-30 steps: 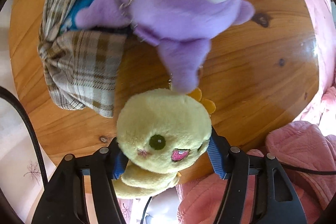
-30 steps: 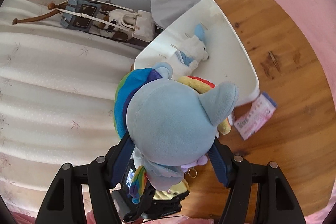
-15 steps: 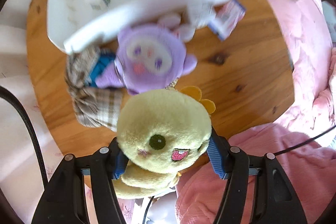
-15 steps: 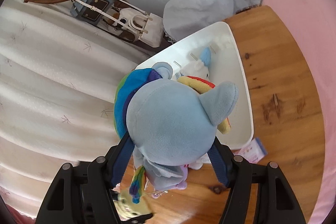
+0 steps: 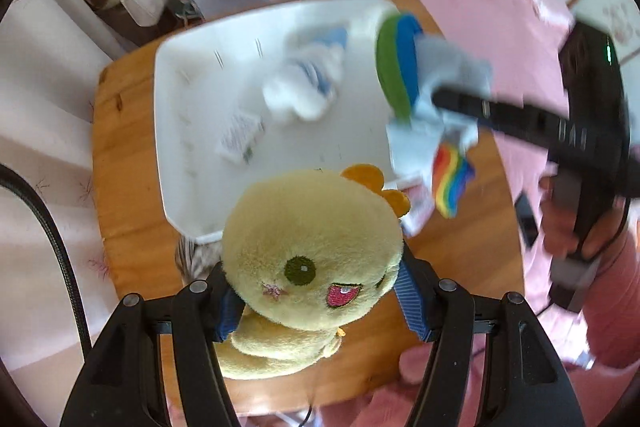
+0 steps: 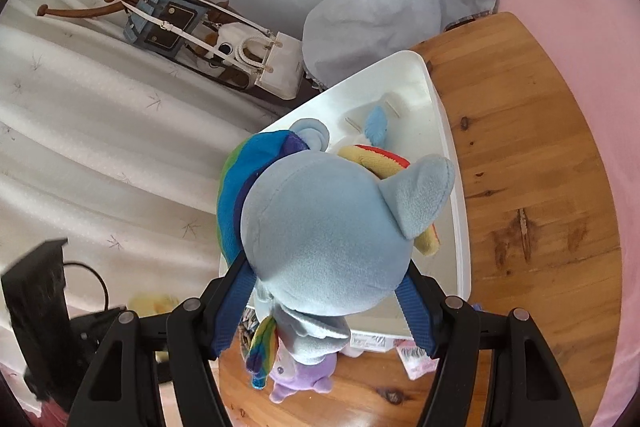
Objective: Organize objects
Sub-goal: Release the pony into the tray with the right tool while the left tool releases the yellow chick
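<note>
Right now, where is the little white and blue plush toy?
The white and blue plush lies inside the white tray on the wooden table, toward the tray's far side. In the right wrist view it peeks out just beyond the blue pony plush.

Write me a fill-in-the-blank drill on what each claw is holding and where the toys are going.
1. The left claw is shut on a ____ plush chick.
2. The right claw grips a pale blue plush pony with a ____-striped mane.
3. Both toys hang above a ____ rectangular plastic tray.
4. The tray rests on a round ____ table.

Missing words: yellow; rainbow; white; wooden
</note>
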### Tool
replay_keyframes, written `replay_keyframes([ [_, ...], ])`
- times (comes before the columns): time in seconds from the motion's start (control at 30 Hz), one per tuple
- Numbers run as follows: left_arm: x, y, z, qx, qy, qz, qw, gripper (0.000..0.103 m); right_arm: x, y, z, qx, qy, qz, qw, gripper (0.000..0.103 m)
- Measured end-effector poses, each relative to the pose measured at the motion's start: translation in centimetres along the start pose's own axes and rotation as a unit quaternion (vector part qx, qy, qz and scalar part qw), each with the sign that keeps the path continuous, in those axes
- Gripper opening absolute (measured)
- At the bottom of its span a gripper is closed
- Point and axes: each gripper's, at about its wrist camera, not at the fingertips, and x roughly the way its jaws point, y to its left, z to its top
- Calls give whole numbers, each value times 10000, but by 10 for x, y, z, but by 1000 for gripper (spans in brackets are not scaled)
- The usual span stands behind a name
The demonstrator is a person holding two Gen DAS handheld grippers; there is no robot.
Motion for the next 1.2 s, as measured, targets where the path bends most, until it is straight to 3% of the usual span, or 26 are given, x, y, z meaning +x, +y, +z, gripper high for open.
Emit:
replay_keyframes([
  [0.4, -5, 43, 39, -659, -527, -115, 9964, 68, 18, -14, 10, -76, -31, -205, 9998, 71],
  [0.67, 8, 52, 51, -589, -584, 167, 9964, 70, 17, -15, 16, -86, -354, -82, 9993, 71],
  [0.93, 15, 58, 48, -495, -433, 447, 9968, 71, 14, 3, 14, -825, -433, -377, 9949, 75],
  [1.2, -3, 59, 44, -151, -590, 656, 9960, 73, 2, 29, 2, -1511, -767, -685, 9832, 76],
])
